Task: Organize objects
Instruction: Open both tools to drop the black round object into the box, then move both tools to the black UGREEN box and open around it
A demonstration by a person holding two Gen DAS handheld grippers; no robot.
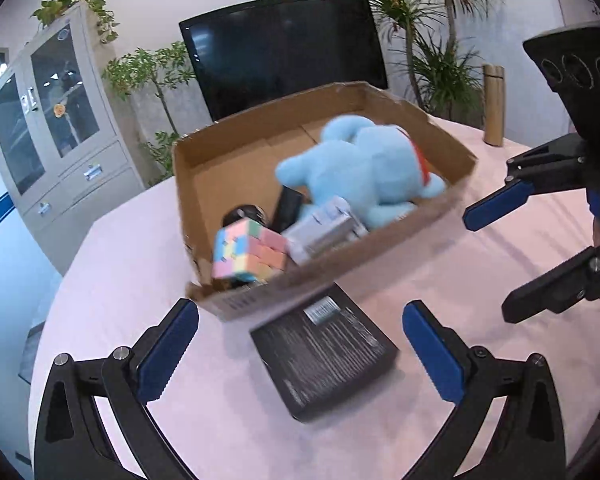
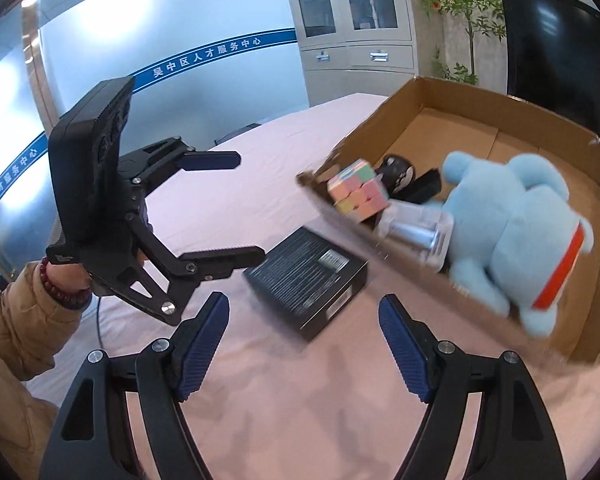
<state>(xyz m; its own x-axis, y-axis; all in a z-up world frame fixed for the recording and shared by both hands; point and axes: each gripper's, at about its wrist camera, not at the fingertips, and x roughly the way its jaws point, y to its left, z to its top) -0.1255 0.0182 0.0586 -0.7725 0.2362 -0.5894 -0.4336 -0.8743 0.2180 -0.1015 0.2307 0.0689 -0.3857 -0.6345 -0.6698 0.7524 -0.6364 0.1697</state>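
1. Two grippers hung over the table [image 1: 112, 264] we worked at, which was covered in a pale pink cloth.
2. We held the left gripper [image 1: 300, 354] with its jaws spread wide and nothing between the pads; the black box [image 1: 324, 354] lay flat on the cloth just ahead of them.
3. We kept the right gripper [image 2: 304, 346] open too, gripping nothing, with the same black box [image 2: 306, 282] lying beyond its tips.
4. Just beside the black box stood the cardboard box [image 1: 204, 184], open at the top.
5. Inside it we saw a blue plush toy [image 1: 364, 168], a pastel puzzle cube [image 1: 248, 254] in the near corner, a clear packet [image 2: 418, 234] and some dark items we could not make out.
6. Around the room we noted a dark screen [image 1: 284, 52], a grey cabinet [image 1: 56, 132], leafy plants [image 1: 432, 20], a wooden bottle [image 1: 493, 104] and a frosted glass wall [image 2: 160, 40] with a blue stripe.
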